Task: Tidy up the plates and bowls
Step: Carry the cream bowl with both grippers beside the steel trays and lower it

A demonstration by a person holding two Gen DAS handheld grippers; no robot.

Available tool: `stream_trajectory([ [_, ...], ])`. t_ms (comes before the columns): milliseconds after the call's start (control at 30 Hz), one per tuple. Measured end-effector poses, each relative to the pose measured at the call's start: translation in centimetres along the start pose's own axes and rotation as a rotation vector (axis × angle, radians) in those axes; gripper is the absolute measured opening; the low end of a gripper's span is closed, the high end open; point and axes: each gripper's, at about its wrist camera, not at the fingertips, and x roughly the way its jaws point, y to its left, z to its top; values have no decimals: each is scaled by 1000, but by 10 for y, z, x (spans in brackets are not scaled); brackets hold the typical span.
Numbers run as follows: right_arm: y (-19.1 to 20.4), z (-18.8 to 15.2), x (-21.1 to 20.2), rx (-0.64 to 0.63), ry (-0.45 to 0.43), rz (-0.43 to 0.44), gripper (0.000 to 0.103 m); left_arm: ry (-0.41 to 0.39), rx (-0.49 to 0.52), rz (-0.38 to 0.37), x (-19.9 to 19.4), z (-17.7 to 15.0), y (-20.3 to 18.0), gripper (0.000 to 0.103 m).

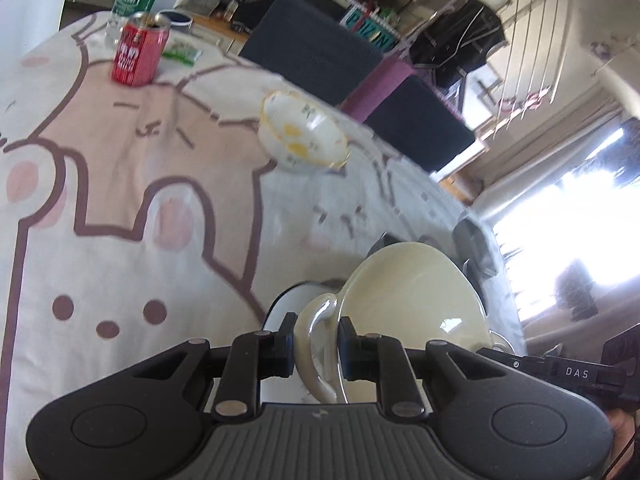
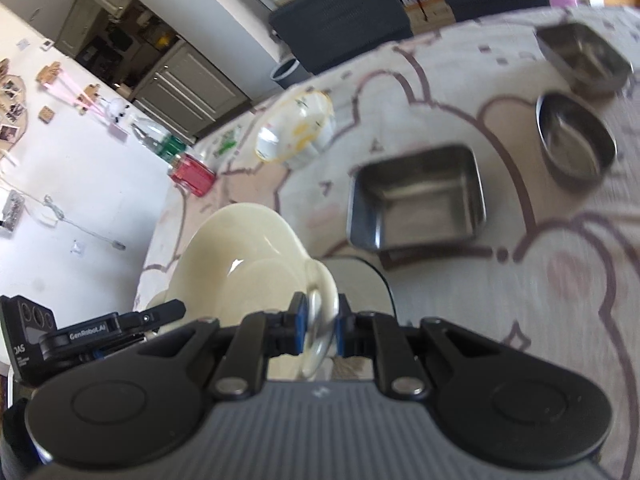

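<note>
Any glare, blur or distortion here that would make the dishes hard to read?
Left wrist view: the window at right is blown out; the floral bowl is slightly smeared; the cream bowl stays readable, with a small highlight. Right wrist view: motion blur softens the square steel tray and round steel bowl. Both views bend the table edge, fisheye-style.

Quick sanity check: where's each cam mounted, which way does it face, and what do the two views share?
Left wrist: sits on the left gripper, looking forward and down along its fingers across the table, toward the floral bowl and red can; the fingers clamp one handle of the cream bowl.
Right wrist: sits on the right gripper, facing down over the table toward the square metal tin and round metal bowl; its fingers clamp the opposite handle.
Shared: cream bowl, floral bowl, red can, and each other's gripper.
</note>
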Motion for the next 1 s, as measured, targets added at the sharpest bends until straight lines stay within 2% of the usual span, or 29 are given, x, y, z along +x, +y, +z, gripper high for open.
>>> stream_trajectory([
  [133,-9,-8,13,23,52,-21,18,41,-7,17,11,-4,6,22],
  [533,-13,-12,32,4,105,-59,19,104,10,51,39,-4,13,25],
  [1000,-15,-7,45,-19,142,-104,20,132,17,95,55,-1,17,27],
])
